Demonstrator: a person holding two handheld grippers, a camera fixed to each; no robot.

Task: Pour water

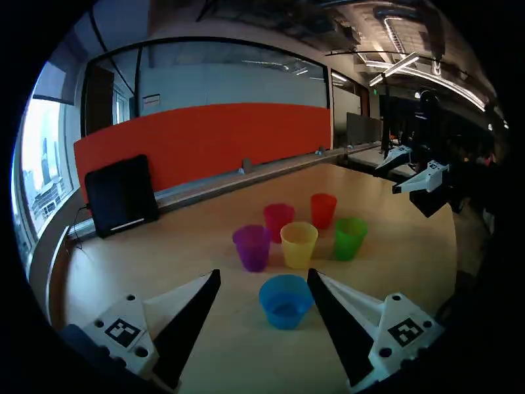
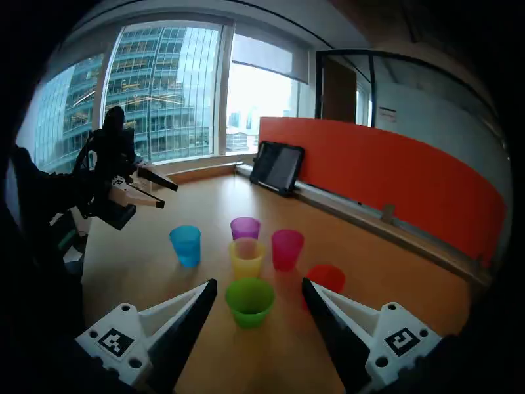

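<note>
Wooden table (image 1: 407, 256) carried six plastic cups, with an orange partition (image 1: 210, 141) along its far edge and a black tablet (image 1: 121, 195) leaning beside it. In the right gripper view, tall windows (image 2: 164, 98) stood behind the table.

In the left gripper view, the purple cup (image 1: 252, 246), pink cup (image 1: 278, 220), yellow cup (image 1: 298, 243), red cup (image 1: 323, 210) and green cup (image 1: 349, 238) stood clustered upright beyond the blue cup (image 1: 285, 301). The blue cup stood apart from them, nearest the camera. Nothing lay between it and the left gripper (image 1: 262, 272).

The left gripper's fingers were spread wide and held nothing. The blue cup sat between the two tips, closer to the right-hand one and touching neither. Whether it held water could not be told.

The right gripper (image 1: 385, 182) hung above the table's far right side, well apart from the cups.

In the right gripper view, the right gripper (image 2: 258, 284) was likewise wide apart and empty. The green cup (image 2: 250, 302) stood upright between its tips without contact, and the red cup (image 2: 325, 277) stood just behind its right finger.
</note>
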